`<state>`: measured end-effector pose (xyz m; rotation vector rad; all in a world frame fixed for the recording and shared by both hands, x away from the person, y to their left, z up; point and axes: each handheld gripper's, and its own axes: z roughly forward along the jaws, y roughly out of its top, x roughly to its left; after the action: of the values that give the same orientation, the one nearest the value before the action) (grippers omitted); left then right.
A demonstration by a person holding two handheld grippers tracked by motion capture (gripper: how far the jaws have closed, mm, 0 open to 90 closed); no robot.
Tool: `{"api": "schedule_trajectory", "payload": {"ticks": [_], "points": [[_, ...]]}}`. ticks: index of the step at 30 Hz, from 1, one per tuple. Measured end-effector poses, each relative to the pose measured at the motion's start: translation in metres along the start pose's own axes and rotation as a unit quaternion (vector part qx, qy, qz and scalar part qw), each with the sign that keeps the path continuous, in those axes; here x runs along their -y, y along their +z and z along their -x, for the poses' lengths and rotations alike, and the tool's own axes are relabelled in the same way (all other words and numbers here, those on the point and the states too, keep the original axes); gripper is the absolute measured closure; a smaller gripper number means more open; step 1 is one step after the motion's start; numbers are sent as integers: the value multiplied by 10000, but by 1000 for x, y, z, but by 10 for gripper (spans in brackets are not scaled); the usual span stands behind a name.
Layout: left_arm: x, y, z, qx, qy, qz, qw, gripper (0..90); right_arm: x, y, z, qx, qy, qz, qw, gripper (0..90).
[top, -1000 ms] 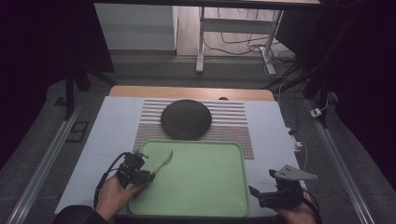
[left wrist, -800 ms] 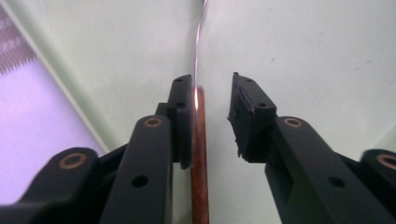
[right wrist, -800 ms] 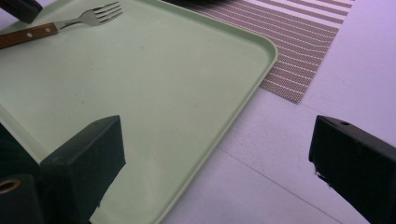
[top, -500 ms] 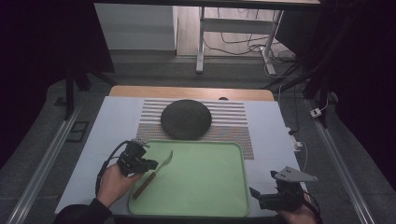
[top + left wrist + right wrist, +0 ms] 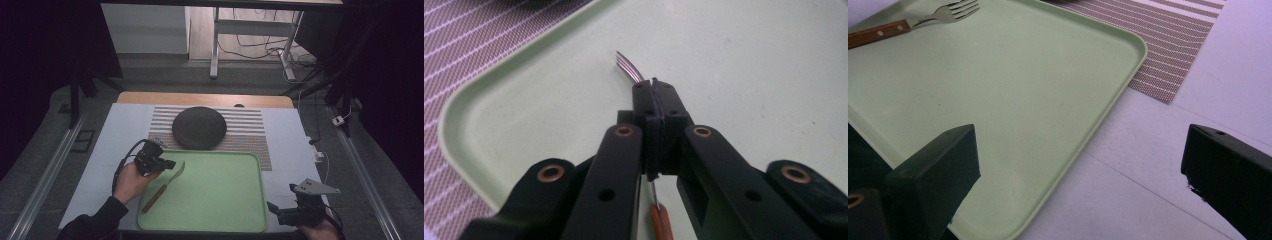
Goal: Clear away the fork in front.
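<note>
Fork (wooden handle) lies on green tray at its 9 o'clock edge, pinched by left gripper; right gripper, jaws spread, hovers near tray's 4 o'clock corner.

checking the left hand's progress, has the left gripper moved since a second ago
Yes. In the high view the left gripper, shut on the fork, has moved away from the green tray's near edge, toward the round dark mat.

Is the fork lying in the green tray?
Partly. The left gripper pinches the fork above the tray; touching, cannot tell.
</note>
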<state>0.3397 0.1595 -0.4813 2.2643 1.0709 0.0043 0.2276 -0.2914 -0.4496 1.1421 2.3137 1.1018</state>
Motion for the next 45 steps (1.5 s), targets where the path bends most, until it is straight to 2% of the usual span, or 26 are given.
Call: {"api": "schedule_trajectory", "payload": {"ticks": [3, 8, 12, 20, 23, 24, 26, 30, 34, 38, 41, 43, 44, 45], "points": [[-4, 7, -4, 5, 30, -16, 10000, 882, 0, 0, 1, -4, 7, -14, 10000, 24], [-6, 17, -12, 130, -134, 10, 9998, 881, 0, 1, 0, -27, 12, -21, 10000, 24], [-3, 23, -16, 120, -219, -34, 9997, 882, 0, 1, 0, -42, 14, -29, 10000, 24], [-2, 30, -11, 181, -185, -127, 9996, 882, 0, 2, 0, -51, -30, -67, 10000, 25], [-4, 32, 0, 258, -36, -164, 9995, 882, 0, 2, 0, -65, -26, -82, 9999, 25], [-6, 35, 10, 270, 152, -215, 9993, 882, 0, 2, 0, -68, -29, -86, 9999, 25], [-7, 36, 14, 270, 223, -245, 9991, 882, 0, 2, 0, -71, -31, -87, 9999, 25], [-7, 49, 31, 414, 463, -459, 9970, 882, 0, 2, 0, -73, -43, -101, 9999, 26], [-8, 49, 39, 515, 548, -398, 9964, 882, 0, 2, 0, -75, -42, -98, 9999, 26], [-8, 55, 49, 717, 685, -450, 9941, 882, 0, 2, 0, -81, -41, -100, 9999, 26], [-5, 65, 52, 614, 776, -633, 9931, 882, 0, 2, 0, -85, -56, -98, 9999, 26], [-5, 65, 49, 624, 713, -578, 9938, 882, 0, 2, 0, -92, -46, -96, 9999, 26], [-5, 63, 45, 415, 684, -555, 9952, 882, 0, 2, 0, -90, -59, -101, 9999, 26], [-5, 61, 42, 358, 645, -543, 9958, 882, 0, 2, 0, -92, -60, -104, 9999, 26]]}}
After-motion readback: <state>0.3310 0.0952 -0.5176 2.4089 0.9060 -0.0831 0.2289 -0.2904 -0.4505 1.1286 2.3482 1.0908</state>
